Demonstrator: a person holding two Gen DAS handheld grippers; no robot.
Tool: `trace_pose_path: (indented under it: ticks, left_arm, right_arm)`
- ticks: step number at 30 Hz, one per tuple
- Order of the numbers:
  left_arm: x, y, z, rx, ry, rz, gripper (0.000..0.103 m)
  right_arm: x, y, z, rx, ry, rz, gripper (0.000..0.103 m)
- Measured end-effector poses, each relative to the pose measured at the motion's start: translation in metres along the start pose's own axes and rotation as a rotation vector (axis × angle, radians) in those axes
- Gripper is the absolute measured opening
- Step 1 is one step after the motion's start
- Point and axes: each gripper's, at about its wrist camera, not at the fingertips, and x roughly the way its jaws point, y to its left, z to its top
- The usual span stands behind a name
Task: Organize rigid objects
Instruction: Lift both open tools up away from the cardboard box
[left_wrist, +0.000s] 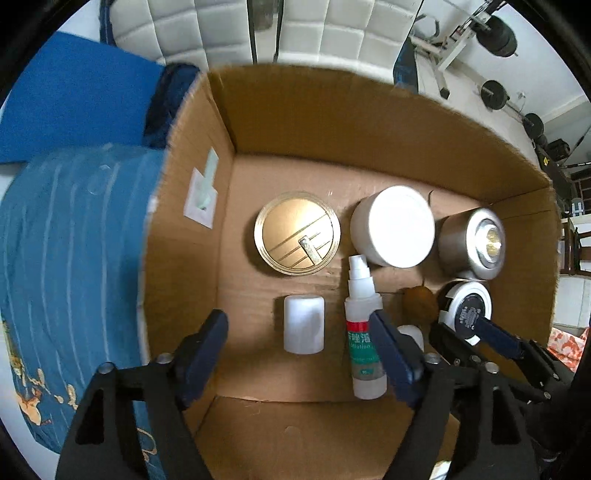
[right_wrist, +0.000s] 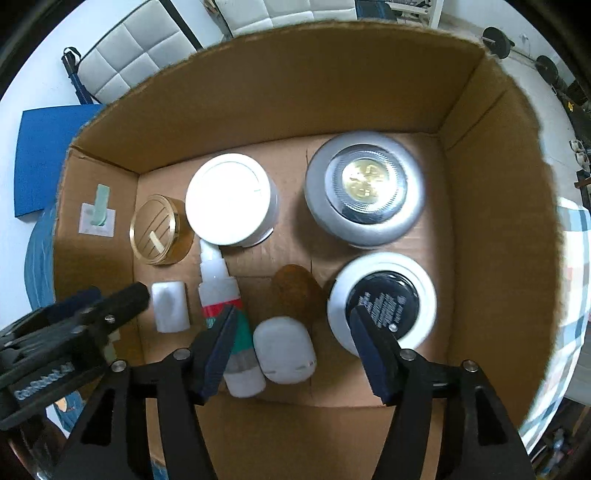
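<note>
On a blue bedspread (left_wrist: 66, 236), the cardboard box (left_wrist: 332, 122) held jars; both grippers, left gripper (left_wrist: 306, 350) and right gripper (right_wrist: 295, 343), hovered with fingers released, grasping nothing.

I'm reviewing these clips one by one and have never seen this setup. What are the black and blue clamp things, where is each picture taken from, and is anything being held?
Nobody's arm is a robot here: a person holds one pair of tongs in each hand, with a wide-angle camera on each looking along its fingers. The left tongs and the right tongs both hang open over a cardboard box and hold nothing. In the box lie a gold lid, a white jar, a silver jar, a black-topped white jar, a spray bottle, a small white cap, a white case and a brown lump.
</note>
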Motion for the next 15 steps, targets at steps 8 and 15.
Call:
trace_pose_path:
  ticks: [8,15]
  left_arm:
    - [-0.048,-0.002,-0.037,0.033,-0.108,0.054,0.103]
    - [-0.069,-0.013,-0.058,0.038,-0.154,0.045,0.103]
  right_arm:
    - [-0.039,-0.010,-0.031,-0.023,-0.056,-0.078,0.103]
    - [-0.082,-0.020,-0.065,-0.025,-0.119,-0.114,0.103]
